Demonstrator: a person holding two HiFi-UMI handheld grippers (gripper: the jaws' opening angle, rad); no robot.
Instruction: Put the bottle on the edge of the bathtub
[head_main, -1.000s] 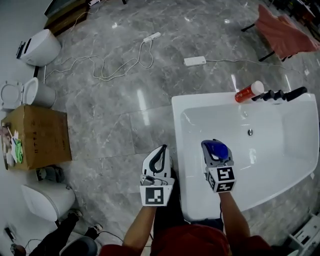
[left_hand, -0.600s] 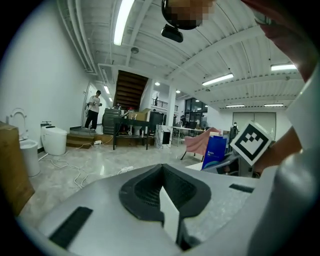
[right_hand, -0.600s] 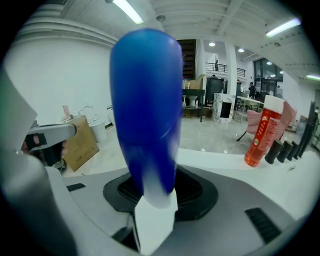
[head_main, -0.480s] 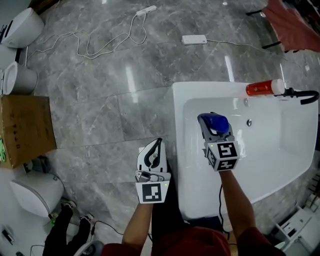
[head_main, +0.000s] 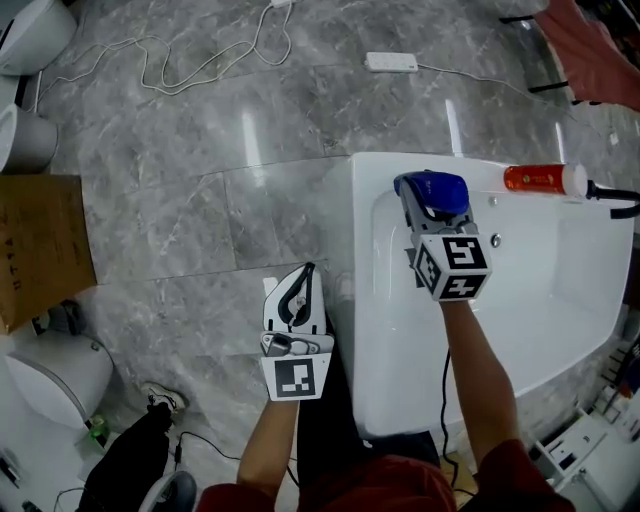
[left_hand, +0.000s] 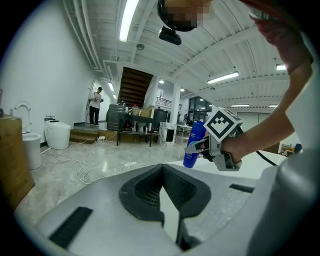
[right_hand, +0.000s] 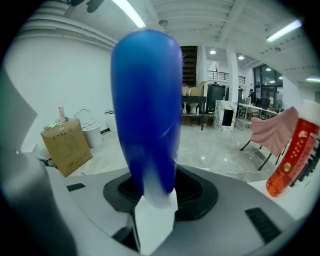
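carry: right gripper (head_main: 430, 210) clamps bottle (head_main: 433, 189) above tub (head_main: 362, 330) near its rim | left: set on edge, release | left gripper (head_main: 297, 303) closed, empty

A large open hall resembling a bathroom-fittings showroom, where a freestanding bathtub (head_main: 361, 300), toilets (left_hand: 59, 136) and a cardboard box (head_main: 40, 250) sit on grey marble floor (head_main: 200, 210).

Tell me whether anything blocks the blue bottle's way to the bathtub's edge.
Nothing visible does. The right gripper holds the blue bottle just inside the bathtub rim, and the stretch beside it is bare. The red bottle sits farther right on that rim, clear of the path.
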